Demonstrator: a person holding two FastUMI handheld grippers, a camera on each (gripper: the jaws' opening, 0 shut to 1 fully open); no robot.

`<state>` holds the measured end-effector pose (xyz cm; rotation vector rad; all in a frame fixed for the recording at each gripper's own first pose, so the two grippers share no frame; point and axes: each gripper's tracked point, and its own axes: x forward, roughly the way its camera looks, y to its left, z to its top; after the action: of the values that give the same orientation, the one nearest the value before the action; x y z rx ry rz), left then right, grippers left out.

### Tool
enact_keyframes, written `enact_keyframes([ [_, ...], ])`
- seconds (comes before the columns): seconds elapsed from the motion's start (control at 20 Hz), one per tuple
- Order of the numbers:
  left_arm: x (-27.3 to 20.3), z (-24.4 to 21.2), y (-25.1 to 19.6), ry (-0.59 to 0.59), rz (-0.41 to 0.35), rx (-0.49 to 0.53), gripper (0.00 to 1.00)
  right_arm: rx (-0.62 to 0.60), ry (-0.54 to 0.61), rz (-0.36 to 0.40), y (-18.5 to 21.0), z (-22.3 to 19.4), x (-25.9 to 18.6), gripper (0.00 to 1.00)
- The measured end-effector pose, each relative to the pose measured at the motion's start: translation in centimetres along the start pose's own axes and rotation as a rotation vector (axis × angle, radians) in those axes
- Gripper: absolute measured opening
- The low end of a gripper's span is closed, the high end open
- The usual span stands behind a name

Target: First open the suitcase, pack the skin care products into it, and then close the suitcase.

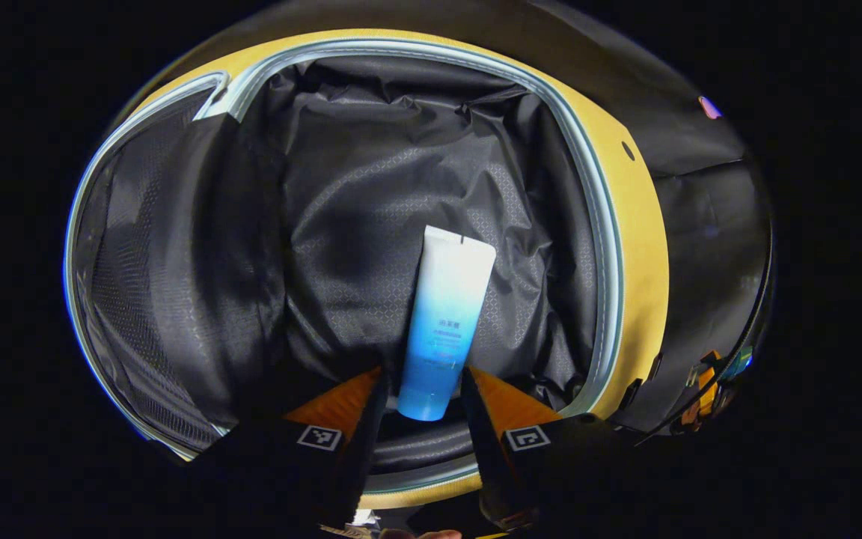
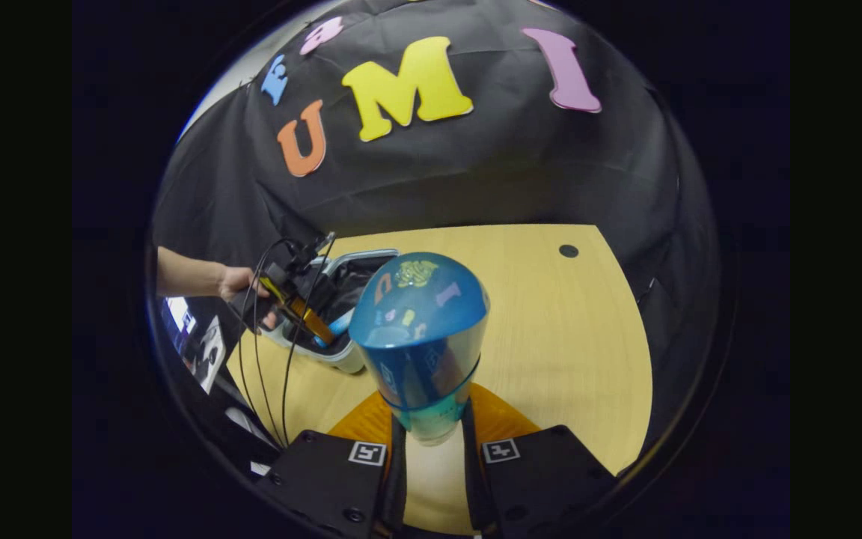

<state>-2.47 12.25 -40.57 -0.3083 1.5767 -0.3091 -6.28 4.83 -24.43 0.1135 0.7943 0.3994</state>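
Holding a blue-white tube (image 1: 446, 322) cap-end between its fingers, the left claw (image 1: 425, 400) sits over the open suitcase (image 1: 625, 247) lining. Right claw (image 2: 431, 430) pinches a blue bottle (image 2: 420, 337) above the surface (image 2: 566, 337); suitcase at 10 o'clock there.

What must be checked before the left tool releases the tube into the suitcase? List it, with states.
1. Suitcase open: ok, the lining is exposed.
2. Left tool gripping the tube: ok, both fingers press on its cap end.
3. Tube inside the rim: ok, it sits over the lining.
4. Tube already resting on the lining: cannot tell.
5. Space beside the tube for more items: ok, bare lining all around it.
6. Right tool ready with the blue bottle: ok, gripped upright above the table.
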Motion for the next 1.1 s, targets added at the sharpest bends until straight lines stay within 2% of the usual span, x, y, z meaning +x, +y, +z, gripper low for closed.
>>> enact_keyframes([
  [0.05, -0.5, 0.1, 0.1, -0.02, 0.014, 0.004, 0.67, -0.02, 0.008, 0.018, 0.6, 0.2, 0.2, 0.3],
  [0.15, -3.9, 0.2, 0.1, -0.174, 0.034, 0.018, 0.93, -0.071, 0.019, 0.084, 3.4, 1.9, 1.5, 0.3],
  [0.2, -5.7, 0.0, -0.1, -0.258, 0.039, 0.01, 0.85, -0.073, 0.032, 0.121, 5.0, 2.9, 2.6, 0.3],
  [0.25, -7.3, -0.2, -0.6, -0.338, 0.017, 0.004, 0.86, -0.08, 0.048, 0.149, 6.2, 3.6, 3.4, 0.3],
  [0.3, -8.8, -0.5, -0.4, -0.415, 0.022, -0.007, 0.97, -0.103, 0.07, 0.162, 7.3, 4.2, 4.5, 0.28],
  [0.35, -10.7, -1.1, -0.3, -0.502, 0.036, -0.021, 0.9, -0.159, 0.096, 0.184, 9.0, 5.1, 6.2, 0.3],
  [0.4, -13.2, -2.4, 0.2, -0.605, 0.058, -0.056, 0.96, -0.182, 0.121, 0.209, 10.8, 5.6, 7.7, 0.3],
  [0.45, -14.6, -3.2, 0.4, -0.663, 0.054, -0.092, 0.97, -0.173, 0.154, 0.234, 12.4, 5.6, 8.8, 0.3],
  [0.5, -15.7, -4.3, 0.7, -0.742, 0.014, -0.158, 0.97, -0.156, 0.223, 0.274, 14.7, 5.2, 10.8, 0.3],
  [0.55, -16.5, -5.2, 1.1, -0.787, 0.002, -0.186, 0.97, -0.168, 0.255, 0.28, 15.9, 5.1, 12.1, 0.3],
  [0.6, -18.2, -7.3, 2.3, -0.845, 0.036, -0.209, 0.97, -0.17, 0.312, 0.273, 17.2, 4.5, 14.5, 0.3],
  [0.75, -19.5, -11.2, 4.6, -0.893, 0.097, -0.23, 0.96, -0.083, 0.449, 0.231, 18.4, 2.6, 18.4, 0.3],
  [1.0, -20.6, -15.1, 5.3, -0.923, 0.096, -0.226, 0.97, 0.059, 0.684, 0.017, 16.8, -1.7, 24.7, 0.29],
  [1.1, -20.8, -15.8, 5.7, -0.925, 0.097, -0.217, 0.96, 0.108, 0.724, -0.026, 17.1, -2.5, 25.9, 0.3],
])
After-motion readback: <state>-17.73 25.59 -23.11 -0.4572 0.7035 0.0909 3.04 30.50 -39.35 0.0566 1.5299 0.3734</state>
